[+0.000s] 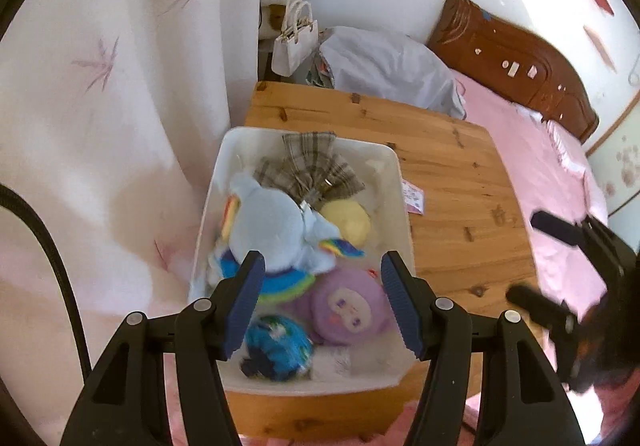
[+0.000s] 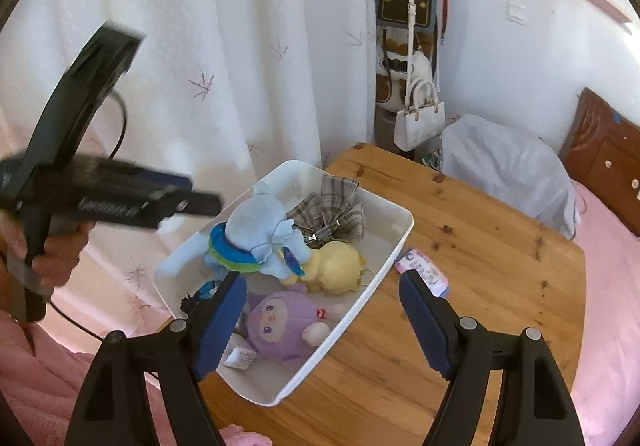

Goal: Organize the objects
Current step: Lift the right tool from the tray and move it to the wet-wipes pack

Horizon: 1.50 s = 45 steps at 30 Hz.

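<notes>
A white bin sits on the wooden table. It holds a light blue plush, a yellow plush, a purple plush, a plaid cloth and a blue toy. A small pink card lies on the table beside the bin. My left gripper is open and empty above the bin. My right gripper is open and empty above the bin's near right side.
A white curtain hangs left of the table. A white handbag and a grey covered bundle stand behind it. A pink bed with a wooden headboard lies to the right.
</notes>
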Tool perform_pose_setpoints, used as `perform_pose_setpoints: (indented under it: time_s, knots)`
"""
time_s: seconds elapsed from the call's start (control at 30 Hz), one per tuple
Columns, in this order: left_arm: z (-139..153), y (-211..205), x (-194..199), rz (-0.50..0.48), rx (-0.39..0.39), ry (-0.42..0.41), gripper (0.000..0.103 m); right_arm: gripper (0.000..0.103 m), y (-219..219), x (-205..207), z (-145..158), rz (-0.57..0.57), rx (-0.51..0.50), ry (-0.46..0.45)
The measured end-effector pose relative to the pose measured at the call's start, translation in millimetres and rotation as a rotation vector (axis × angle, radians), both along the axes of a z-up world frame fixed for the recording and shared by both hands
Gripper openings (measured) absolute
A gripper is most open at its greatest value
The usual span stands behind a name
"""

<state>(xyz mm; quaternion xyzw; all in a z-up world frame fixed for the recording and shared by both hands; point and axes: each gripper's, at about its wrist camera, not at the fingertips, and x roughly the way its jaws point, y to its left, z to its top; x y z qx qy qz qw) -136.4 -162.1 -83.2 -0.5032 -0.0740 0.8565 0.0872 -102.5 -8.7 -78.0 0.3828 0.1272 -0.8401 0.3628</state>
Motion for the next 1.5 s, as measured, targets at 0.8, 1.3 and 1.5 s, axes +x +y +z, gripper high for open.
perform_pose_setpoints:
  time_s: [0.8,1.3,1.5]
  knots:
    - [9,26,76,0.264,-0.003,0.029,0.071,0.08,7,-148,23,0.284,0.233,0.133]
    - [10,36,90,0.437,-0.013,0.01,0.074,0.08,-23,-192,-94,0.376,0.355,0.02]
    - [8,35,98,0.497,-0.028,-0.025,0.074,0.08,-28,-191,-126,0.415,0.38,-0.016]
